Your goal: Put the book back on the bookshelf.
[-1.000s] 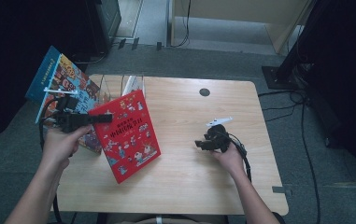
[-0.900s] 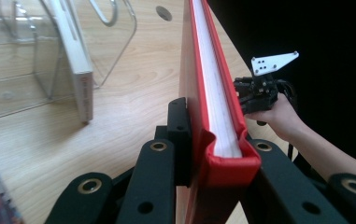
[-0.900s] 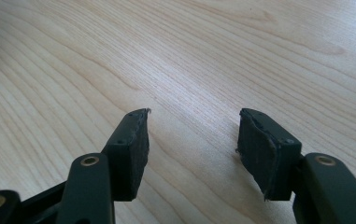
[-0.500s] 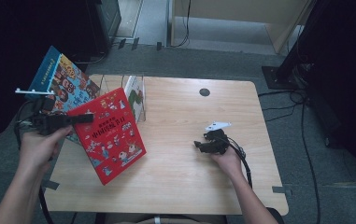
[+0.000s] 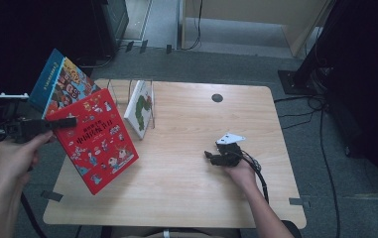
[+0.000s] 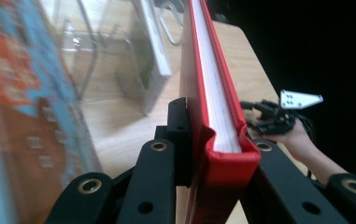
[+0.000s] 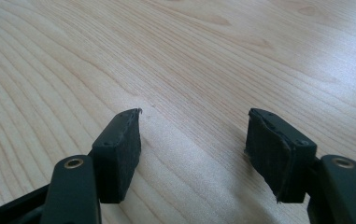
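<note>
While the left gripper (image 5: 70, 121) clamps the red book (image 5: 97, 140) tilted over the table's (image 5: 186, 178) left edge, keep it upright toward the wire rack (image 5: 127, 91); the right gripper (image 5: 210, 156), just opening, rests empty.

Your left gripper (image 5: 70, 121) is up at 9 o'clock, pointing toward 3, jaws clamped on the red book (image 5: 97, 139). Your right gripper (image 5: 210, 155) sits low at 4 o'clock, pointing toward 9, jaws just been opening, nothing between.
</note>
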`<state>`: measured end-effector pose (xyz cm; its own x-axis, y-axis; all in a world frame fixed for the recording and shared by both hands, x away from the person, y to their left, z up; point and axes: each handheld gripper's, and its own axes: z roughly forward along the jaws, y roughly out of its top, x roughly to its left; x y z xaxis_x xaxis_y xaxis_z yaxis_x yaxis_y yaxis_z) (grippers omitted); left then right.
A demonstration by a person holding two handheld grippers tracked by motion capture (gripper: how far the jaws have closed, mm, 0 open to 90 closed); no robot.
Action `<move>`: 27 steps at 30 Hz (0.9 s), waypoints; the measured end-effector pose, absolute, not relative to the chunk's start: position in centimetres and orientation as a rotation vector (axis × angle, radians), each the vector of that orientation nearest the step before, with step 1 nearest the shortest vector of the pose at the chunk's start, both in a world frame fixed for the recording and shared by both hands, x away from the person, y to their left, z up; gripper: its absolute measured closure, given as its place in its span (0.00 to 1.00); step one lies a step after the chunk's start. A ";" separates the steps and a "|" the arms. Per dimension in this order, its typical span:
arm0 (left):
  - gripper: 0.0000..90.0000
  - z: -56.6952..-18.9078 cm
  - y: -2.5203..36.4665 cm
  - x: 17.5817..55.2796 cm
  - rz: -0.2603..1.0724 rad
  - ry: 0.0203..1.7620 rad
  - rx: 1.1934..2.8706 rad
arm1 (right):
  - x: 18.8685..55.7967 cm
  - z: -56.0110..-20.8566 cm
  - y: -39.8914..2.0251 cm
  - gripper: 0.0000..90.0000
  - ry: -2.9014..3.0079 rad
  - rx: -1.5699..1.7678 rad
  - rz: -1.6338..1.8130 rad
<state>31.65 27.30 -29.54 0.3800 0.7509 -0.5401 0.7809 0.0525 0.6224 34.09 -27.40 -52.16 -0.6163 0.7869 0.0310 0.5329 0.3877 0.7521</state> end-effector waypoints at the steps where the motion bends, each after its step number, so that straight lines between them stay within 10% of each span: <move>1: 0.89 -29.5 27.5 31.8 -0.029 1.375 1.689 | 34.1 -52.2 -27.4 0.39 2.319 1.151 1.074; 27: 0.89 -28.5 26.3 35.6 0.085 1.461 1.719 | 33.9 -52.2 -27.4 0.39 2.309 1.150 1.078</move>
<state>35.57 26.30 -28.54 0.3135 0.8342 -0.4536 0.7758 0.0504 0.6290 33.92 -27.44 -52.24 -0.6123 0.7901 0.0280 0.5291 0.3831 0.7572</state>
